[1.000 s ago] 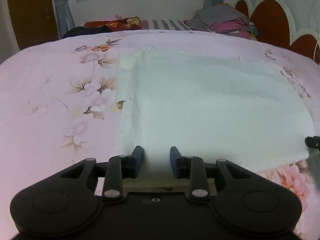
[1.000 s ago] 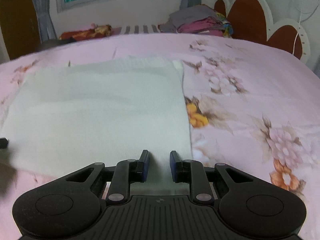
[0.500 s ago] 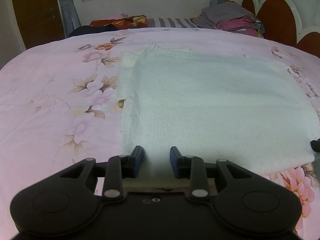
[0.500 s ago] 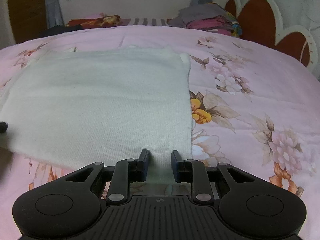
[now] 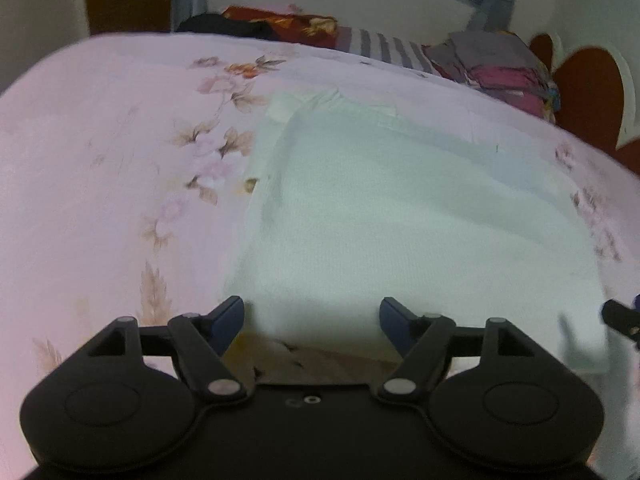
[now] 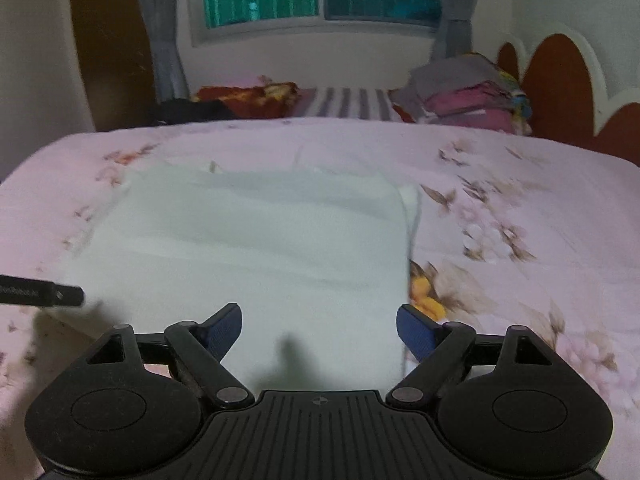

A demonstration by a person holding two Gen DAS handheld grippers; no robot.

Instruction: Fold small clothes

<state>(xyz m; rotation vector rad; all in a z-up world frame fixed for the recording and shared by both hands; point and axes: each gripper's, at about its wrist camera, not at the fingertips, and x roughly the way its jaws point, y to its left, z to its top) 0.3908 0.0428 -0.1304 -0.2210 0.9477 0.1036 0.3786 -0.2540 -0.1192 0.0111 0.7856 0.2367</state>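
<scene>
Wide bed covered by a pale pink sheet with floral print (image 6: pixel 500 184), filling most of both views. Flat on it, near the front edge, a white knit garment folded into a rough rectangle (image 5: pixel 400 216) (image 6: pixel 256 248), an under layer peeking out along its far and side edges. At the far end of the bed: a stack of folded grey and magenta clothes (image 6: pixel 468 92) by the headboard, a grey-and-white striped cloth (image 6: pixel 348 104), a red-orange patterned cloth (image 6: pixel 248 98) and a black bundle (image 6: pixel 188 110).

Dim indoor light, soft motion blur throughout, fisheye bending with dark corners, shadows pooling at the lower frame.
</scene>
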